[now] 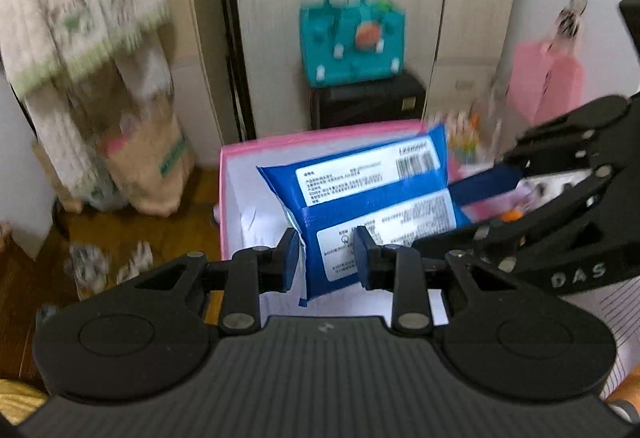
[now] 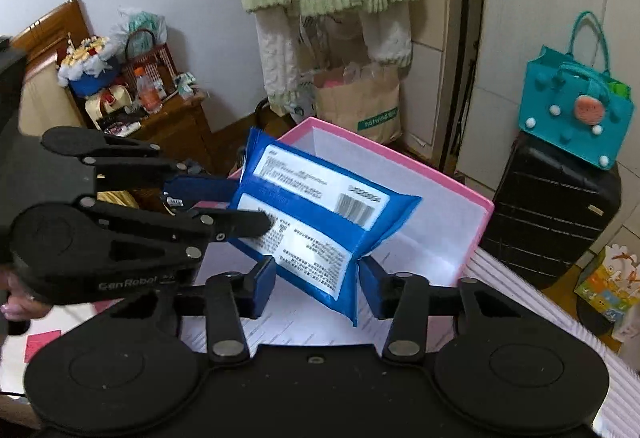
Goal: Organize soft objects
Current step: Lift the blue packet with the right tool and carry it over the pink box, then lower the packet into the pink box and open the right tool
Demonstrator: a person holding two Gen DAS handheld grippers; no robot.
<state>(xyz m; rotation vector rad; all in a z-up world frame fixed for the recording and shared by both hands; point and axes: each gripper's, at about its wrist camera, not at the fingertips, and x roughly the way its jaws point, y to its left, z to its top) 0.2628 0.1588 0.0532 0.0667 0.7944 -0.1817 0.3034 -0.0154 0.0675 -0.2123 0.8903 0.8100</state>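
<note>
You've got the blue wipes pack point(image 1: 360, 198) hanging over the pink box point(image 1: 240, 154) — left gripper point(image 1: 327, 258) and right gripper point(image 2: 318, 284) each pinching a corner, probably so the floppy pack stays flat for dropping in.

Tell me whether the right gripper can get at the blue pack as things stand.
Probably yes: the blue pack sits between the right gripper's fingers above the pink box, with nothing in between. The left gripper pinches only its far edge.
</note>
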